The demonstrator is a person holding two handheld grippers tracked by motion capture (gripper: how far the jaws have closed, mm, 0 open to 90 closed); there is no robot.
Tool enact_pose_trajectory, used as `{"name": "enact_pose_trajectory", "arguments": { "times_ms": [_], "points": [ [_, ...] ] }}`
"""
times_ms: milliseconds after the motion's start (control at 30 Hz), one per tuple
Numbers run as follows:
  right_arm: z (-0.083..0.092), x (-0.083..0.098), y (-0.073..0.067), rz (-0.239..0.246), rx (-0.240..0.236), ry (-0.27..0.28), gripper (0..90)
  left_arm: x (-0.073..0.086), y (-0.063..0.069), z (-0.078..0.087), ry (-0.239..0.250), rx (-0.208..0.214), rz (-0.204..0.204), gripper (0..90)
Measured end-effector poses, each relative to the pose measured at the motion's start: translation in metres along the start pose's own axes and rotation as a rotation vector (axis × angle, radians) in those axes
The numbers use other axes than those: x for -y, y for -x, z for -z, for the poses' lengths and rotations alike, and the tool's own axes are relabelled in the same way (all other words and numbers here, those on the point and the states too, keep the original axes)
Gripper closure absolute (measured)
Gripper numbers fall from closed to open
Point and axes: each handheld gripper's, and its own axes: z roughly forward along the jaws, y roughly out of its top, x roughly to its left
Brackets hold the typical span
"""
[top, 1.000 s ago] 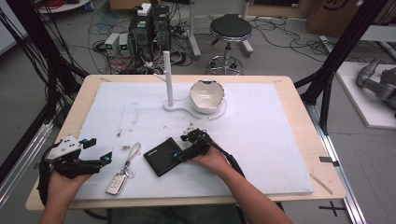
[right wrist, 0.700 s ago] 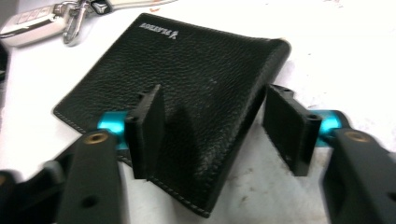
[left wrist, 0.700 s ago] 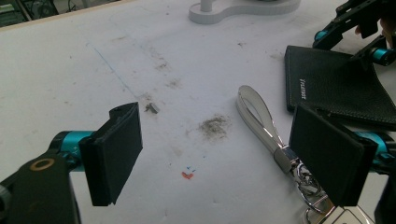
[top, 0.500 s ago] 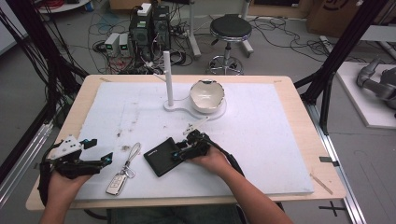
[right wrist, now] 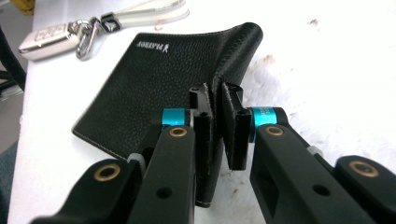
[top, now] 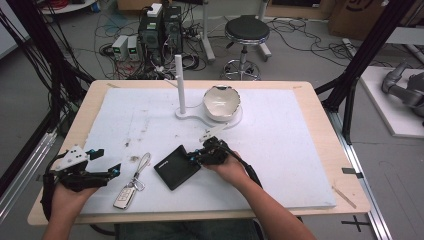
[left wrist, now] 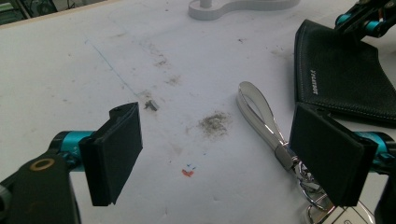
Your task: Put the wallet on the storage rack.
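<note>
Waiting near the worktop's front-left corner, the left tongs [top: 107, 167] gape empty beside the silver car key on its strap [top: 131, 186]; mid-front, the right tongs [right wrist: 215, 116], having just closed, pinch the black leather wallet's [top: 176, 166] edge; lifting remains.

Wallet [top: 175, 166] on the table [top: 300, 165], right of the key fob [top: 125, 196]; bowl [top: 221, 102] behind; stand [top: 180, 85] beside it
</note>
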Motion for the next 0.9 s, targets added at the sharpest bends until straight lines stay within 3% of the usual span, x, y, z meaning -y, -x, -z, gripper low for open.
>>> {"name": "enact_pose_trajectory", "arguments": {
  "times_ms": [233, 400, 900],
  "points": [
    [0.018, -0.006, -0.004, 0.051, 0.043, 0.057, 85.2, 0.001, 0.0, -0.004, 0.014, 0.028, 0.01, 17.2],
    [0.039, -0.013, -0.004, 0.096, 0.114, 0.1, 85.4, 0.001, -0.001, -0.006, 0.021, 0.038, 0.012, 17.2],
    [0.088, -0.029, 0.012, 0.1, 0.238, 0.182, 85.8, -0.005, 0.0, -0.014, 0.029, 0.049, 0.009, 17.2]
  ]
}}
